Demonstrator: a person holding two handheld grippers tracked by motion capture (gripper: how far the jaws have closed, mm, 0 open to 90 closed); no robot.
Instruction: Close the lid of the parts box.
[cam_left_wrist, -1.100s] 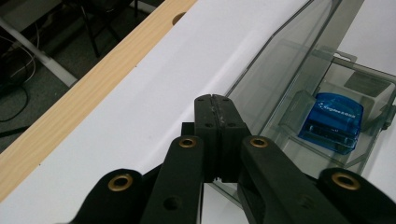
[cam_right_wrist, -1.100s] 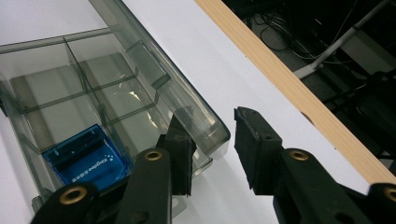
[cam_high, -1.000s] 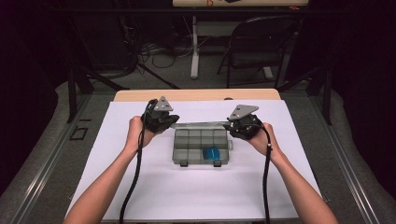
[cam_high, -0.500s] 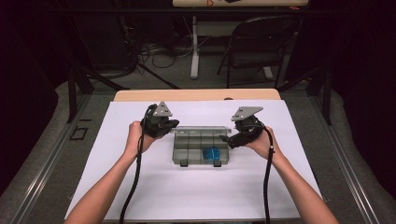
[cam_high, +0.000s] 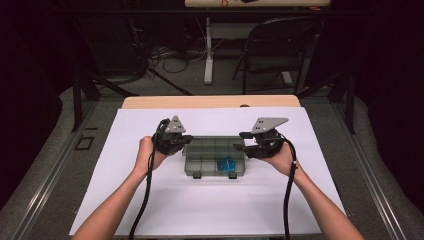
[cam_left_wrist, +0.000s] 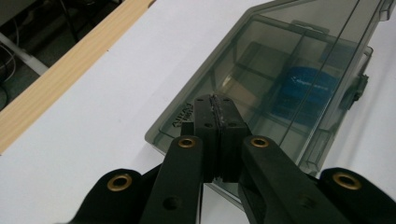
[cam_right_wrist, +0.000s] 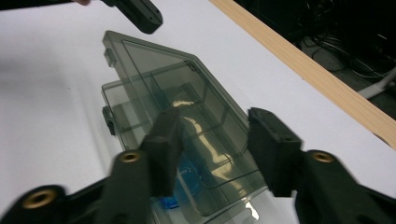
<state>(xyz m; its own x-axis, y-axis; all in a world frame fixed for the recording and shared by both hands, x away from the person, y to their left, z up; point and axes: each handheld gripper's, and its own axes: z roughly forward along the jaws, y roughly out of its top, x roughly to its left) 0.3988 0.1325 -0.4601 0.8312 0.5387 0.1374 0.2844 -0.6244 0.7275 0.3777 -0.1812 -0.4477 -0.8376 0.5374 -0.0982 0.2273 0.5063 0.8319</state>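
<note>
A smoky see-through plastic box (cam_high: 216, 156) with little compartments lies in the middle of the white sheet (cam_high: 150, 200) that covers the tabletop (cam_high: 210, 102). Its hinged lid (cam_right_wrist: 187, 107) is lifted partway, standing at a slant over the tray. Something blue (cam_high: 226, 164) lies in one compartment toward the right front; through the tinted plastic I cannot tell what it is.

The left tool (cam_left_wrist: 215, 122) sits at the box's left end with its jaws pressed together; whether they pinch the lid's edge or only rest against it is not clear from here. The right tool (cam_right_wrist: 215, 149) hangs over the right end, jaws spread wide and holding nothing.

The box looks light, thin and stiff, with smooth walls that would likely slip under a hard pinch, and the lid would probably flex or swing on its hinge. I'd take it by an end wall or the lid's rim, steadying the tray with the other tool, and go gently near the two front latches (cam_high: 197, 175).
</note>
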